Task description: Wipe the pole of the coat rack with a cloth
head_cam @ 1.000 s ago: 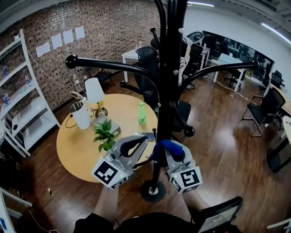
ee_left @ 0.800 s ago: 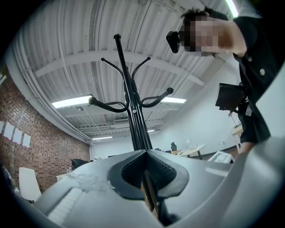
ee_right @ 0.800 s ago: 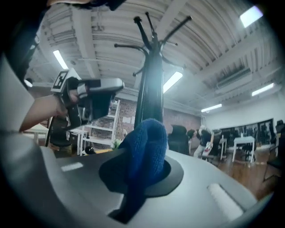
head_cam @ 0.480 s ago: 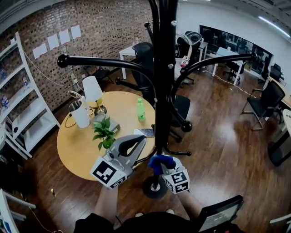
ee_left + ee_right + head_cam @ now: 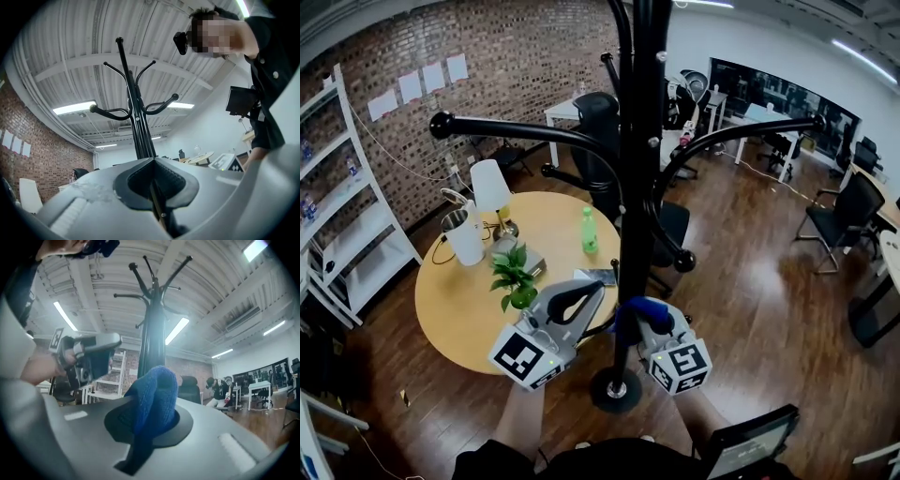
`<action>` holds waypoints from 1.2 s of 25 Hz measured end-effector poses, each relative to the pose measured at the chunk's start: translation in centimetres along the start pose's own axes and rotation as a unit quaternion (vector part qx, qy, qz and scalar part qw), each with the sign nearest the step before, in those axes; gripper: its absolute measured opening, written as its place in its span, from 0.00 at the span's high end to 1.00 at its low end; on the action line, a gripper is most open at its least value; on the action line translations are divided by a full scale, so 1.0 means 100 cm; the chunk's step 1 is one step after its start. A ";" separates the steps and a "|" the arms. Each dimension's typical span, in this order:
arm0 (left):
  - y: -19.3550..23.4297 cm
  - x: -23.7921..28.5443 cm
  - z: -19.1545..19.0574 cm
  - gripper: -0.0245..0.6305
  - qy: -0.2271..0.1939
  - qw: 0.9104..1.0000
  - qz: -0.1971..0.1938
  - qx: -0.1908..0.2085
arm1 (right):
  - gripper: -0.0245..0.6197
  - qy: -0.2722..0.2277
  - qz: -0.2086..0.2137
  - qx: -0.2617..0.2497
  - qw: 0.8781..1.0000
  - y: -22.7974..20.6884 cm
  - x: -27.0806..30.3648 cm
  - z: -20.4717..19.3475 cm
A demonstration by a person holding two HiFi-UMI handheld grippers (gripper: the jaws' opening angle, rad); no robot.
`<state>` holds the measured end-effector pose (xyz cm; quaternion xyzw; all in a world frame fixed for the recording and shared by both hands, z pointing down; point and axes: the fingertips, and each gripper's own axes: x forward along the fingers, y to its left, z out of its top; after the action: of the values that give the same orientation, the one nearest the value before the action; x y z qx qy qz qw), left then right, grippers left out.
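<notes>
Far left, a white shelf [image 5: 356, 216] stands against the brick wall. Next comes the round table [image 5: 450, 319] with a lamp [image 5: 492, 187], a plant [image 5: 514, 277] and a green bottle [image 5: 592, 232] on it. Your left gripper [image 5: 579, 300] hovers just left of the pole [image 5: 633, 234], low down. Its own view shows the left gripper [image 5: 152, 176] with jaws pressed together, pointing up the pole [image 5: 138, 126]. Just beside it, your right gripper [image 5: 645, 323] is clamped on the blue cloth [image 5: 639, 309]. The cloth is bunched against the pole a little above the round base [image 5: 614, 392]. From the right gripper [image 5: 150, 423], the cloth [image 5: 157, 390] bulges out between the jaws, the pole [image 5: 152, 343] rising directly behind it. Over to the right, an office chair [image 5: 844, 220] sits on the wooden floor [image 5: 750, 319].
</notes>
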<state>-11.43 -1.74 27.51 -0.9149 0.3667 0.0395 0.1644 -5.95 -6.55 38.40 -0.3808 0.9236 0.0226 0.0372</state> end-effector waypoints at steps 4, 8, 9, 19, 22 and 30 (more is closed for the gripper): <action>-0.002 0.004 0.005 0.96 -0.010 1.000 0.001 0.003 | 0.92 -0.091 0.003 -0.031 0.995 -0.002 0.002 0.085; -0.001 0.004 0.012 0.96 -0.023 1.000 0.002 0.007 | 0.93 -0.167 0.004 -0.057 0.984 -0.003 0.005 0.162; 0.000 0.003 0.015 0.96 -0.029 1.000 0.005 0.007 | 0.92 -0.181 0.003 -0.066 0.981 -0.004 0.005 0.178; 0.010 -0.011 0.020 0.96 -0.026 0.999 0.022 0.021 | 0.92 -0.233 -0.077 -0.222 0.944 0.008 0.005 0.230; 0.011 -0.011 0.022 0.96 -0.033 0.999 0.023 0.016 | 0.93 -0.231 -0.093 -0.237 0.939 0.010 0.006 0.221; 0.004 -0.005 0.007 0.96 -0.016 1.000 0.005 0.001 | 0.93 -0.078 -0.102 -0.342 0.931 0.007 0.006 0.127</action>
<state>-12.06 -1.44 26.83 -0.9120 0.3691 0.0544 0.1705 -6.23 -5.54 25.67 -0.4596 0.8102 0.3631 -0.0217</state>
